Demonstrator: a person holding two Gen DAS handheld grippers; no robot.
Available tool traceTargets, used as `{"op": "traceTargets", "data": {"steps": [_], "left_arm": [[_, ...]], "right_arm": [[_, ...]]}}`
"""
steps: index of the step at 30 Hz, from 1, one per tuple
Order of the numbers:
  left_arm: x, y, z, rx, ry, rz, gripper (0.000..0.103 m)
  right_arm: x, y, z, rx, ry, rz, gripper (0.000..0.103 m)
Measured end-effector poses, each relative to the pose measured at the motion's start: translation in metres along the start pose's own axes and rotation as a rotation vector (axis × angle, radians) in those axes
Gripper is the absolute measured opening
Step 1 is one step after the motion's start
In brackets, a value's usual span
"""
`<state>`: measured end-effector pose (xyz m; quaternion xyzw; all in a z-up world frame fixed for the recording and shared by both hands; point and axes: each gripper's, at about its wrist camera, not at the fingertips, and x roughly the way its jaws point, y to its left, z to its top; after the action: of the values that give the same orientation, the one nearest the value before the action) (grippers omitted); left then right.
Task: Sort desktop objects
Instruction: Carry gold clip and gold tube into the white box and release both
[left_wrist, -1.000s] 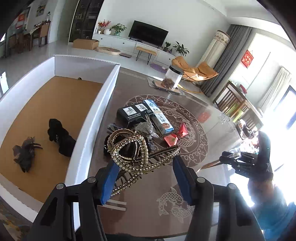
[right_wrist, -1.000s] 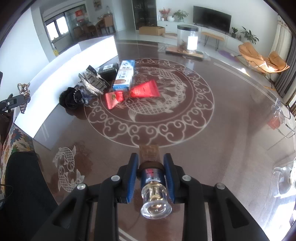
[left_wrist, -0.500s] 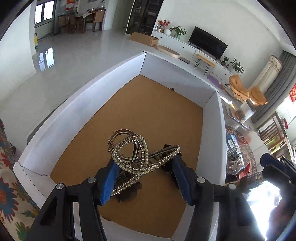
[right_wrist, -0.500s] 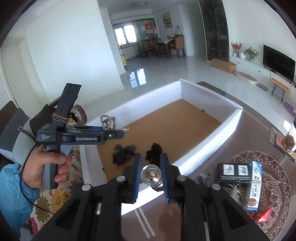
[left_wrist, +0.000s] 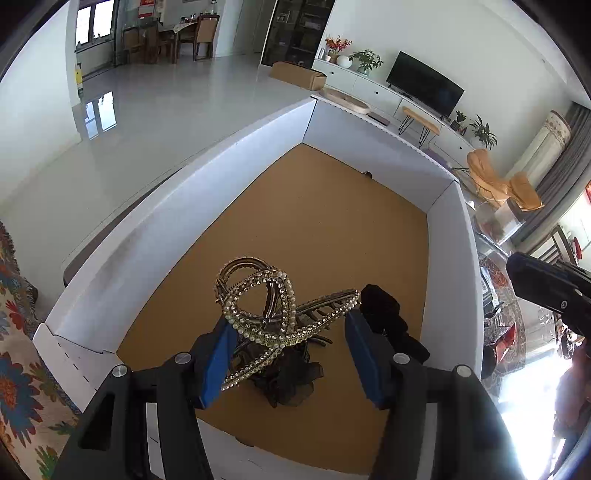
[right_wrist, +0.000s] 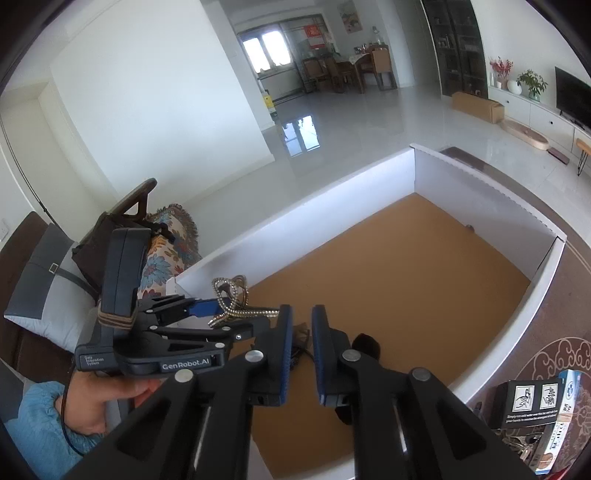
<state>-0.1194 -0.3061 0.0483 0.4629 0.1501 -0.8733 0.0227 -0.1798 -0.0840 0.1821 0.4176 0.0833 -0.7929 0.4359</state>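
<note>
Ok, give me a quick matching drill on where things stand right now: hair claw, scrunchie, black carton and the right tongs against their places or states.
Things:
1. pearl hair claw
2. black scrunchie
3. black carton
4. right tongs

Places or states:
A. on the table, outside the white box
B. lying on the box's brown floor
C. gripped in the left tongs, above the box
D. closed, nothing between them

Pairs: 1-C, 2-B, 3-A, 4-D

Box (left_wrist: 258, 192) far half bare; near end blocked by black scrunchies (left_wrist: 384, 317), white walls around.
</note>
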Motion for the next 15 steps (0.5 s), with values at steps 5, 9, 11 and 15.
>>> {"op": "traceTargets", "data": {"steps": [5, 9, 11, 15], "left_arm": [[-0.018, -0.022, -0.001, 0.026, -0.036, -0.053, 0.059], [-0.026, -0.041, 0.001, 0.026, -0.047, -0.084, 0.059], [-0.03, -0.049, 0.0, 0.035, -0.045, -0.086, 0.059], [-0.043, -0.054, -0.006, 0.056, -0.046, -0.074, 0.059]], "right_arm": [[-0.031, -0.01, -0.096, -0.147, 0.183, -0.073, 0.025], [-0.002, -0.004, -0.177, -0.242, 0.349, -0.078, 0.025], [0.011, -0.002, -0.194, -0.242, 0.353, -0.066, 0.025], [0.03, -0.005, -0.19, -0.254, 0.29, -0.089, 0.041]]}}
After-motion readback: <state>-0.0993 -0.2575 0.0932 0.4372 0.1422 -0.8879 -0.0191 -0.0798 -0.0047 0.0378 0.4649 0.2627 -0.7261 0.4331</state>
